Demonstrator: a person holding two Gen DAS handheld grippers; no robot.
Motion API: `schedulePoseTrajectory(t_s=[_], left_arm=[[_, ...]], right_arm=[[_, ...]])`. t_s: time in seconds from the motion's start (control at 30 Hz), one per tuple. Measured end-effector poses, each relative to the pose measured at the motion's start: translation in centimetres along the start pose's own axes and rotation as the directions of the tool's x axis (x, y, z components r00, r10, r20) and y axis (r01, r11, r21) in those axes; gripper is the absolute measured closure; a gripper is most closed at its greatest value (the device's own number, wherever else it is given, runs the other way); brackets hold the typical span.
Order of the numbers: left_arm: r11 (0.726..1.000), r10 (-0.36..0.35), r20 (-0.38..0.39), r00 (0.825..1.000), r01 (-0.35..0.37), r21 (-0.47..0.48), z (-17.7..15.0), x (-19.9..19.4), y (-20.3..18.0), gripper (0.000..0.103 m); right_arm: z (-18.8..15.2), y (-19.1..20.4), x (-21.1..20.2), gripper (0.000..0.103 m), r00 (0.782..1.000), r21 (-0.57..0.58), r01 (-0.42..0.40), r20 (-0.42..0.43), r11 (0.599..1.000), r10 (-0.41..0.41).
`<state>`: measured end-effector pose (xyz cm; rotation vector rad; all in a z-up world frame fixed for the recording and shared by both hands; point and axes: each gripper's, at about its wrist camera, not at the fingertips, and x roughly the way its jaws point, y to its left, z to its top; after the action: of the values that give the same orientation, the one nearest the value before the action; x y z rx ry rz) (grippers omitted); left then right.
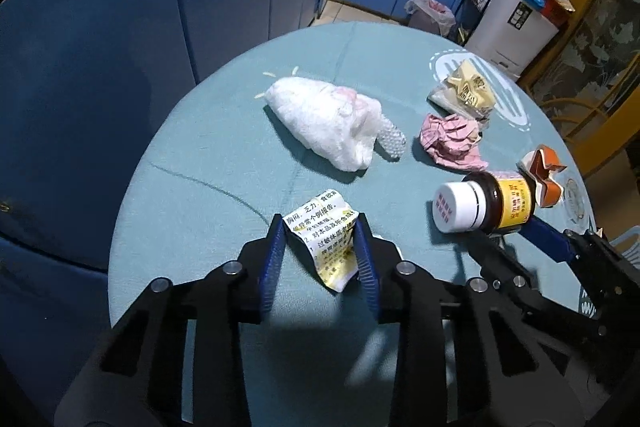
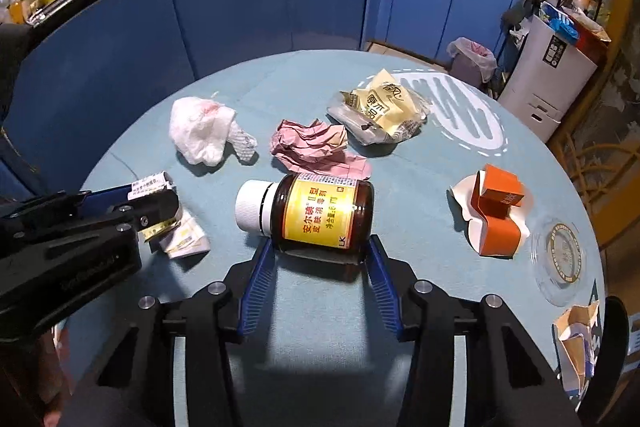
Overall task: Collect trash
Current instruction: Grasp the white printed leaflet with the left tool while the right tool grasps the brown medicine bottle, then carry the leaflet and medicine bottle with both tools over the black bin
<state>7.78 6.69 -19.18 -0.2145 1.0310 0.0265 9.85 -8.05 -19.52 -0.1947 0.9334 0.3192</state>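
Left gripper (image 1: 319, 227) pinches the crumpled leaflet (image 1: 326, 241); right gripper (image 2: 320, 247) clamps the lying brown bottle (image 2: 316, 213) between its fingertips

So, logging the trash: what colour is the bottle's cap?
White cap on the brown bottle; clearest in the right wrist view.

Black tongs (image 1: 318, 227), blue ribbed pads (image 1: 270, 259), silver screws (image 1: 233, 268)

The right tool (image 2: 320, 247) grips a brown bottle (image 2: 320, 213) lying on its side on the round table (image 2: 420, 195), white cap to the left. Beyond it lie pink crumpled paper (image 2: 312, 145), a white tissue wad (image 2: 200, 133) and a yellow wrapper (image 2: 382, 111). At left, the left tool (image 2: 160, 211) pinches a printed leaflet (image 2: 180, 235). An orange carton (image 2: 496, 213) lies to the right.
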Motion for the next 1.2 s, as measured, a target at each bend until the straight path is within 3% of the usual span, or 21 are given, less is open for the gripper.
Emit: schedulePoseTrajectory(t_s=[0.43, 0.8, 0.83, 0.87, 1.2], left_arm=[[1.000, 0.012, 0.056, 0.998, -0.013, 0.013, 0.6, -1.7, -1.2, 0.071], [0.996, -0.013, 0.088, 0.996, 0.004, 0.094, 0.7, -2.9, -5.8, 0.071], [0.995, -0.014, 0.090, 0.996, 0.005, 0.101, 0.8, -2.9, -6.4, 0.071], [0.994, -0.017, 0.090, 0.996, 0.007, 0.110, 0.8, -2.9, -7.0, 0.071], [0.991, -0.009, 0.090, 0.996, -0.003, 0.131, 0.4, -2.6, -9.0, 0.071]], right_arm=[[-0.5, -1.1, -2.9, 0.058, 0.998, 0.032, -0.012, 0.066, 0.999, 0.010], [-2.0, -4.4, -5.7, 0.059, 0.995, 0.095, 0.020, 0.100, 0.995, -0.029], [-2.2, -4.8, -6.0, 0.098, 0.994, 0.102, 0.023, 0.104, 0.994, -0.034], [-2.3, -5.2, -6.0, 0.102, 0.996, 0.109, 0.015, 0.089, 0.994, -0.025], [-3.3, -8.1, -5.9, 0.100, 0.996, 0.164, -0.044, 0.084, 0.985, 0.031]])
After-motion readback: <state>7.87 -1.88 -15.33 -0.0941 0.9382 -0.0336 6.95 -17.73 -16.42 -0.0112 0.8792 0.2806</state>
